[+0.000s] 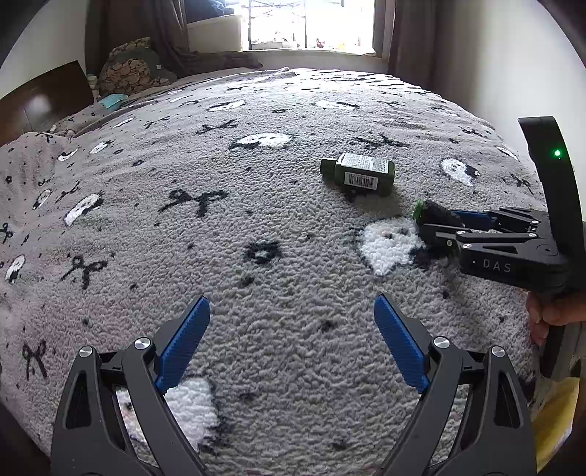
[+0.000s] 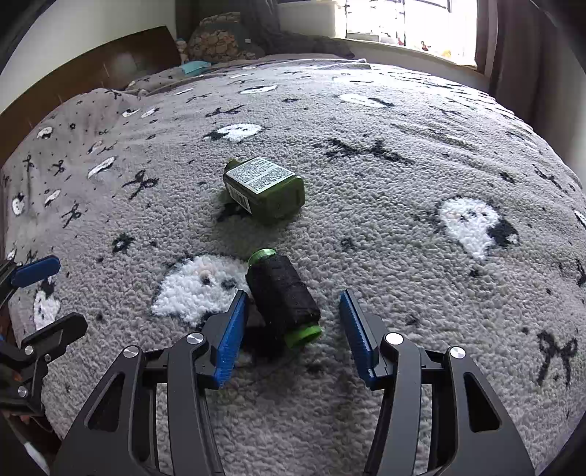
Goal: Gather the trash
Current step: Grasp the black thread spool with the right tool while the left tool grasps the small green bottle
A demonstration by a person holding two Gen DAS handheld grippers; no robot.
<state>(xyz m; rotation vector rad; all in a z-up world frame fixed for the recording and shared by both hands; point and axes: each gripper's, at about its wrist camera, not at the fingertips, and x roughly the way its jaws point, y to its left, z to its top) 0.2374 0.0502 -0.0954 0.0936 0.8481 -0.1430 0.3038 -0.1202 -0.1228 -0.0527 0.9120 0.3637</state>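
A green bottle (image 2: 264, 189) with a white label lies on its side on the grey patterned blanket (image 2: 403, 183). It also shows in the left wrist view (image 1: 358, 173). A spool of black thread (image 2: 282, 297) on a green core lies nearer, between the open fingers of my right gripper (image 2: 293, 304), close to the left pad (image 2: 230, 340). In the left wrist view the spool (image 1: 434, 214) sits at the tip of the right gripper (image 1: 439, 229). My left gripper (image 1: 292, 311) is open and empty over the blanket, left of the spool.
The bed fills both views. Pillows (image 1: 128, 69) and a wooden headboard (image 1: 40, 99) lie at the far left. A window (image 1: 311, 22) with brown curtains is beyond the bed. Something yellow (image 1: 556, 413) shows past the bed's right edge.
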